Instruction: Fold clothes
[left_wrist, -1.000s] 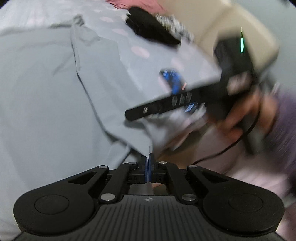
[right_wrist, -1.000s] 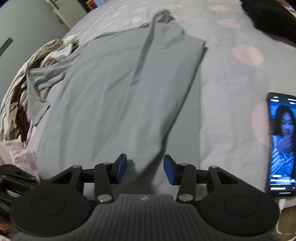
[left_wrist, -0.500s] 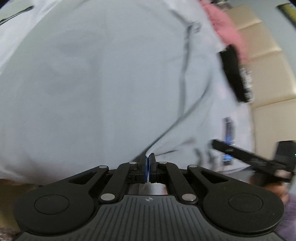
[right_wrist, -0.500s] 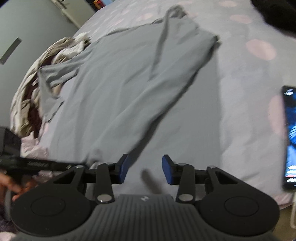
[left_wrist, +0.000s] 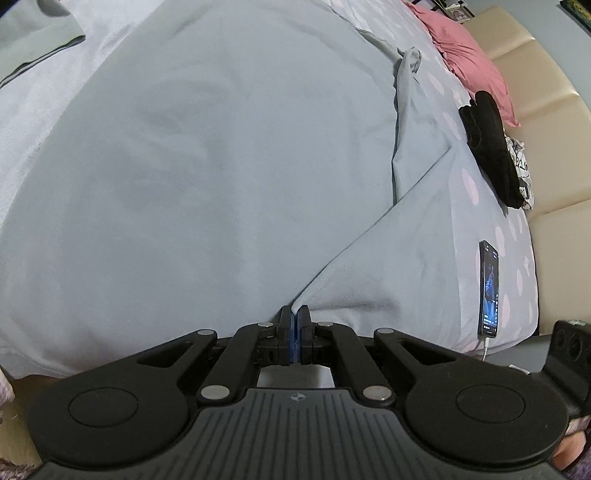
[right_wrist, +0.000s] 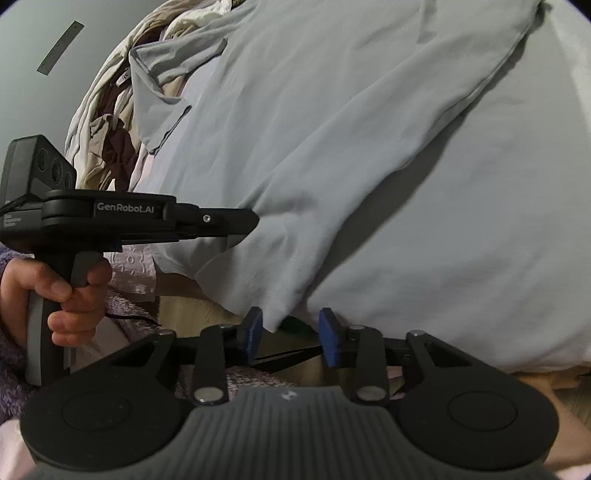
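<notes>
A pale grey garment (left_wrist: 221, 166) lies spread over the bed. My left gripper (left_wrist: 294, 314) is shut on its near hem, and a fold line runs up and to the right from the pinch. In the right wrist view the same garment (right_wrist: 351, 129) hangs over the bed's near edge. One lower corner dangles between the blue pads of my right gripper (right_wrist: 290, 332). Its jaws are closing, and the pads stand clear of the cloth on both sides. My left gripper (right_wrist: 253, 221) is at the left, held by a hand (right_wrist: 74, 291), and grips the hem.
A phone (left_wrist: 489, 290) with a lit screen lies on the dotted sheet (left_wrist: 476, 184) at the right. Black clothing (left_wrist: 491, 147) and a pink pillow (left_wrist: 469, 55) sit by the beige headboard (left_wrist: 546, 110). A pile of mixed clothes (right_wrist: 110, 110) lies at the far left.
My left gripper rolled and swung over the garment, keeping its pinch. My right gripper dropped to the garment's near corner, its jaws narrower than before. The left gripper has come into the right wrist view.
</notes>
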